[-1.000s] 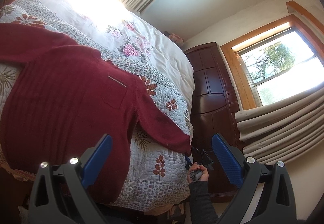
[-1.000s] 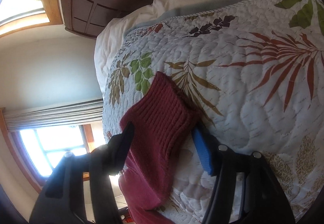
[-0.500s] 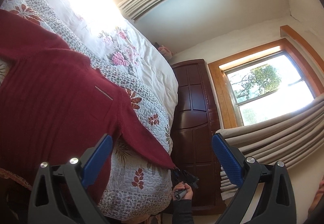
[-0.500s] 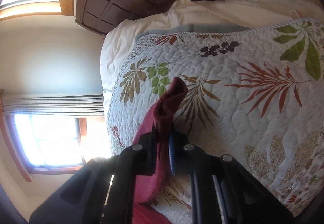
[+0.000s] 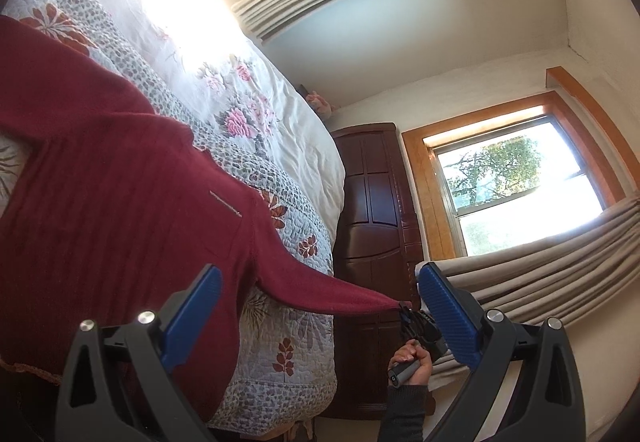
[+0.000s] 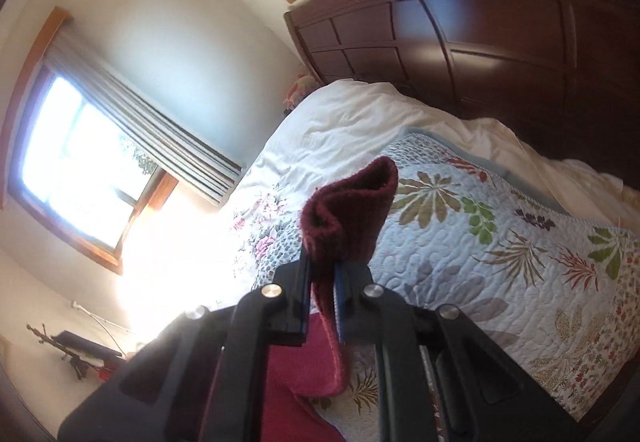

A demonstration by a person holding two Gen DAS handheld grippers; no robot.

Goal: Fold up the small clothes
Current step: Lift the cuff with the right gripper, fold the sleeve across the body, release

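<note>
A dark red knit sweater (image 5: 112, 210) lies spread on the quilted bedspread (image 5: 288, 374). One sleeve (image 5: 320, 290) stretches off the bed's edge, lifted taut. My right gripper (image 6: 322, 278) is shut on the sleeve's ribbed cuff (image 6: 348, 214), which sticks up past the fingertips; in the left wrist view that gripper (image 5: 416, 322) shows small, held by a person's hand (image 5: 408, 364). My left gripper (image 5: 320, 306) hangs open above the sweater's lower side, blue pads (image 5: 448, 314) wide apart, holding nothing.
A dark wooden headboard (image 6: 460, 54) stands behind the bed, with a white floral duvet (image 5: 240, 110) beside the quilt. Windows (image 5: 516, 186) with gathered curtains (image 5: 552, 262) line the walls. A small stand (image 6: 76, 354) sits by the far wall.
My right gripper has shut on the sleeve cuff and lifted it off the quilt, pulling the sleeve out taut from the bed. The left gripper stayed open while its view tilted upward.
</note>
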